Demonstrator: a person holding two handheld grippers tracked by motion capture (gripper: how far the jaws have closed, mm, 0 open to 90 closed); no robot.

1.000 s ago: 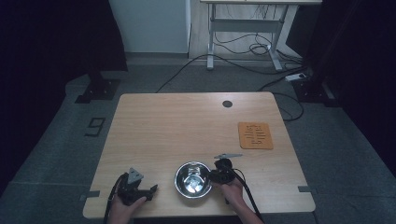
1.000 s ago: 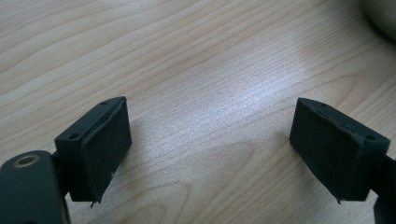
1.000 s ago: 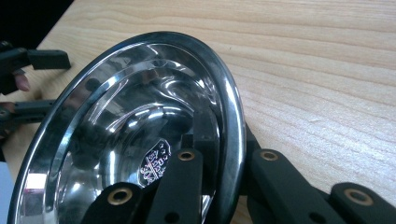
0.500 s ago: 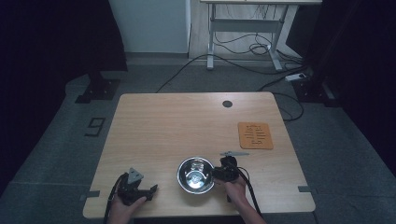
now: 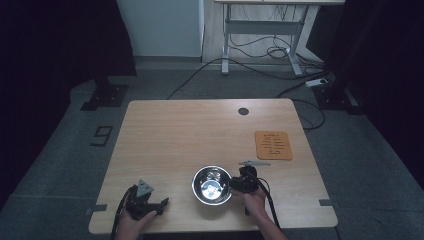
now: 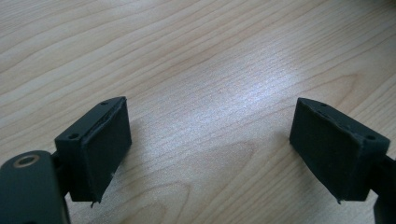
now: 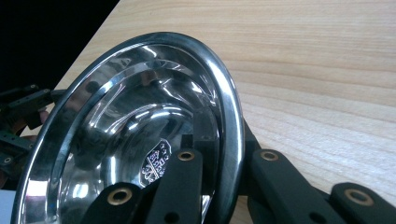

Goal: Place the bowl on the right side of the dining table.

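Two grippers are on the near part of the wooden table [image 5: 175, 135], one in each hand of the person. The right gripper [image 5: 239, 183] is clamped on the rim of the steel bowl [image 5: 212, 185]: in the right gripper view one jaw lies inside the bowl [image 7: 140, 130] and the other outside, with the shiny rim pinched between them. The bowl sits near the front edge of the table, a little right of the middle, and in that view it looks tilted, with its inner side turned to the camera. A small printed sticker [image 7: 157, 162] is seen at the bottom of the bowl.

The left gripper [image 5: 150, 202] rests near the front left corner, well apart from the bowl. Its jaws stand wide apart, with only bare wood between them, as the left gripper view shows; the black pads [image 6: 105, 149] hold nothing.

Compared with one second ago, the bowl and the right gripper have shifted only slightly on the table, and the grip on the rim is the same. The left gripper has stayed in its place. An orange mat [image 5: 273, 145] lies farther back on the right side, unchanged, and a thin grey strip [image 5: 254, 163] lies just behind the right gripper.
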